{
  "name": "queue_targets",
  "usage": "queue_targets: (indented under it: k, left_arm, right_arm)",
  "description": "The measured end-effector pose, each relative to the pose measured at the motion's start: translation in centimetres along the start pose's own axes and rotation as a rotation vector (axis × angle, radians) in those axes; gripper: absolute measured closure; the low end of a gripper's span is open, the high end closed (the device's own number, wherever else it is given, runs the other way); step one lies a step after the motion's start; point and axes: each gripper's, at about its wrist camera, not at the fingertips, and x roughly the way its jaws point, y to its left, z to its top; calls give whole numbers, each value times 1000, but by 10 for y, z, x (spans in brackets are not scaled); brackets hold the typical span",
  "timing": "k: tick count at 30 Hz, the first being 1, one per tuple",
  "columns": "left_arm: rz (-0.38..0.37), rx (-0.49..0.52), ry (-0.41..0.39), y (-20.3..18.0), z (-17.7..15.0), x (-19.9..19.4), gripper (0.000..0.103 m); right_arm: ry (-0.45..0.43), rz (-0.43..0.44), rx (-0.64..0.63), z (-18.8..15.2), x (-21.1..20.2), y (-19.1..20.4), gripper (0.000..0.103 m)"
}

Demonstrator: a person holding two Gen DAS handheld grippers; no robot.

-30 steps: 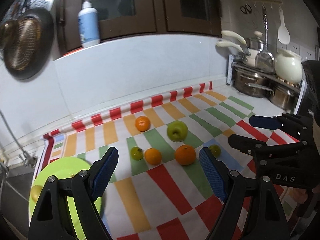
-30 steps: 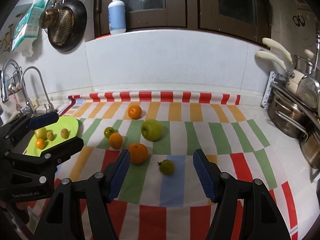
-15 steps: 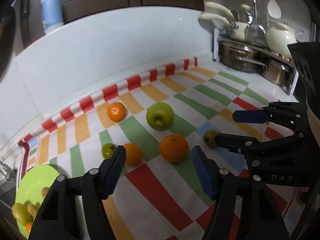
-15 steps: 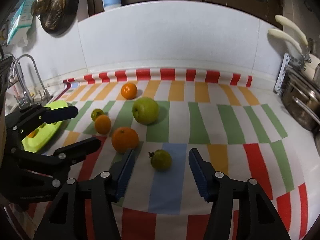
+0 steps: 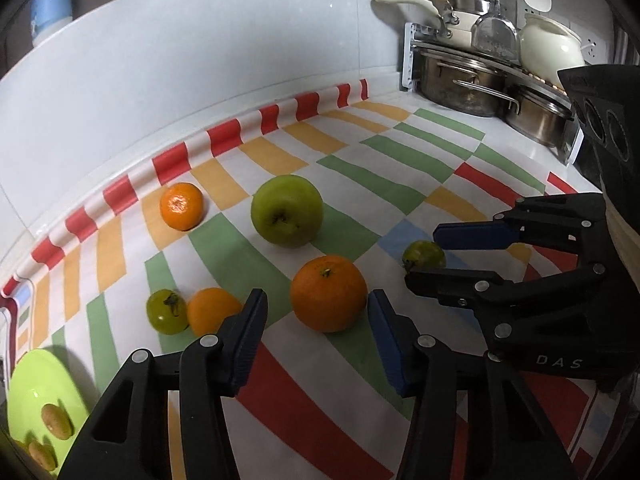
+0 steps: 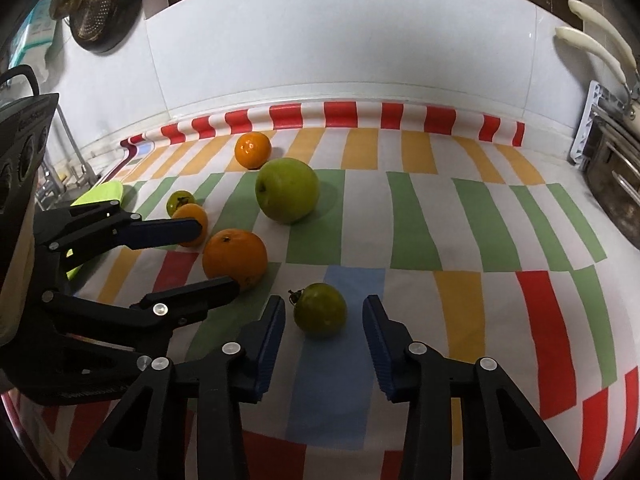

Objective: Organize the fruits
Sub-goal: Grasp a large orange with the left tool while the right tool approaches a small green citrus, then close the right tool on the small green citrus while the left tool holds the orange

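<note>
On a striped cloth (image 6: 416,208), the left gripper (image 5: 318,320) spreads around a large orange (image 5: 328,294); the right gripper (image 6: 324,320) gapes around a green tomato (image 6: 321,307), bare cloth beyond.

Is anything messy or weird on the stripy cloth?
Nothing is spilled or broken. The only mess is six loose fruits scattered on the striped cloth, among them a green apple and a big orange, while the green plate holds a few others. Both tongs are open.
</note>
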Motion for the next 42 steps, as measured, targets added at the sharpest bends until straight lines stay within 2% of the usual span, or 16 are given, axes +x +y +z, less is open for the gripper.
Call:
queue_targets:
  k: [3,5,8,18,29,42]
  left_arm:
    - [-14,-10,9,0,1,5,52]
    - [-16,-12,8,0,2,6,56]
    - [-28,-21,9,-1,3,7,62]
    - [8,-50,5,-3,2,-6,62]
    - [40,-143,-54,-1,-9,-53,62]
    - [126,-243,-106,6,-38,-115,62]
  right_arm:
    - [8,14,10,1,4,-2,70]
    - [11,21,15,1,4,-3,73]
    - [8,14,20,0,3,-5,73]
    - [-9,-2,58,-1,-9,-8,73]
    - [-68,11,50,1,-41,7,73]
    - [-127,62,12,-4,-78,45,73]
